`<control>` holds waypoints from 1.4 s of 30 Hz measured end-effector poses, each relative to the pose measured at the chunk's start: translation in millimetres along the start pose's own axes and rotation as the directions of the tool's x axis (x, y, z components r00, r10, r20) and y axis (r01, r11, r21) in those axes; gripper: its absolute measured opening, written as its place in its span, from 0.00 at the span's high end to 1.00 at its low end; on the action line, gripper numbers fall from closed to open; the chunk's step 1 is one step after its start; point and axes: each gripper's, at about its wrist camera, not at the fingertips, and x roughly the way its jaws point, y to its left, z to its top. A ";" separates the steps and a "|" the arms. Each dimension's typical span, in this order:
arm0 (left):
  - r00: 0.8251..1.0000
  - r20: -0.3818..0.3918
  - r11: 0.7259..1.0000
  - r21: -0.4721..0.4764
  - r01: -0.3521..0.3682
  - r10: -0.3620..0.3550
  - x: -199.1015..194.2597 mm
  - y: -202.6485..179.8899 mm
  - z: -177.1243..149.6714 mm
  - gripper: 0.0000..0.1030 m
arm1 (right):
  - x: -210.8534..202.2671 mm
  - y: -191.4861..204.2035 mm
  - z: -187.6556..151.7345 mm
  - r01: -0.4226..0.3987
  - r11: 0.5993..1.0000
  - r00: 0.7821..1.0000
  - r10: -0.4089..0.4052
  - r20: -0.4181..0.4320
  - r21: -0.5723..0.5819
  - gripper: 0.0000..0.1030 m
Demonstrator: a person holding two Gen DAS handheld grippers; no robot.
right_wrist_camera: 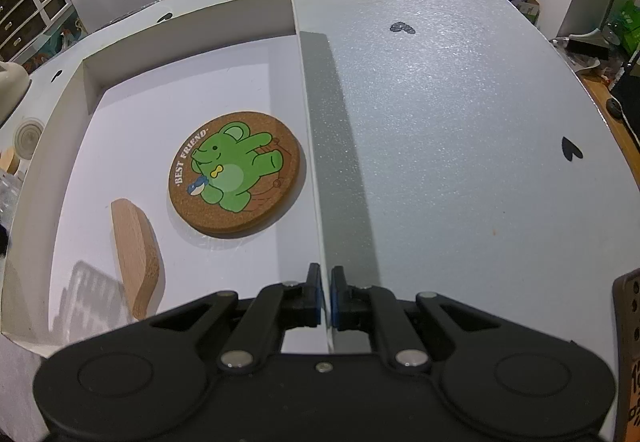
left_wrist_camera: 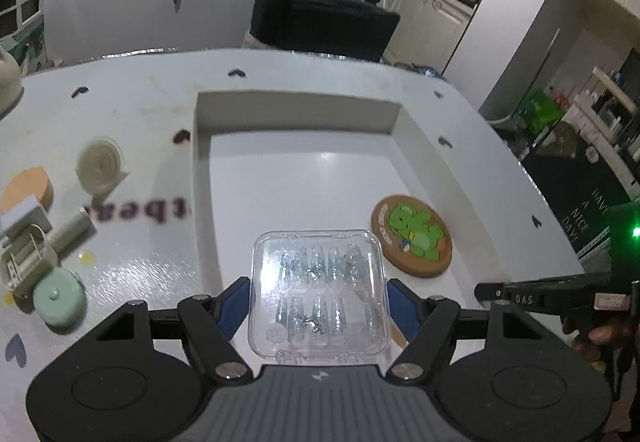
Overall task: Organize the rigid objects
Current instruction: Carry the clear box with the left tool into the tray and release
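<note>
The tray (left_wrist_camera: 416,146) rests on the table (left_wrist_camera: 120,114). In the tray lie the cork coaster (right_wrist_camera: 236,178) and, left of it, a wooden block (right_wrist_camera: 134,254) — a clear case (left_wrist_camera: 318,294) sits above the tray's near part. Left of the tray, on the table: a tape roll (left_wrist_camera: 100,164), a round tin (left_wrist_camera: 60,300).

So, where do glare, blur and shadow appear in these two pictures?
Left wrist view: white glare sits on the clear plastic case held in the left claw, and the small items at the left edge look motion-blurred. Right wrist view: sharp; the white box wall, pinched by the right claw, casts a grey shadow band on the table.
</note>
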 end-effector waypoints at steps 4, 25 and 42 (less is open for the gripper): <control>0.999 -0.018 0.999 -0.007 -0.031 0.031 6.7 -1.3 -3.4 0.29 | -0.7 -1.0 -0.9 -0.003 1.000 1.000 0.003 0.003 0.002 0.93; 0.996 -0.084 0.999 0.026 -0.040 0.042 8.4 -6.8 -11.7 0.02 | -0.7 -1.1 -1.2 -0.002 1.000 1.000 0.002 0.003 0.002 0.93; 0.998 0.067 1.000 0.013 -0.022 0.021 -38.0 10.1 -9.1 0.00 | -1.0 -0.9 -0.8 -0.007 1.000 1.000 0.007 0.002 -0.017 0.94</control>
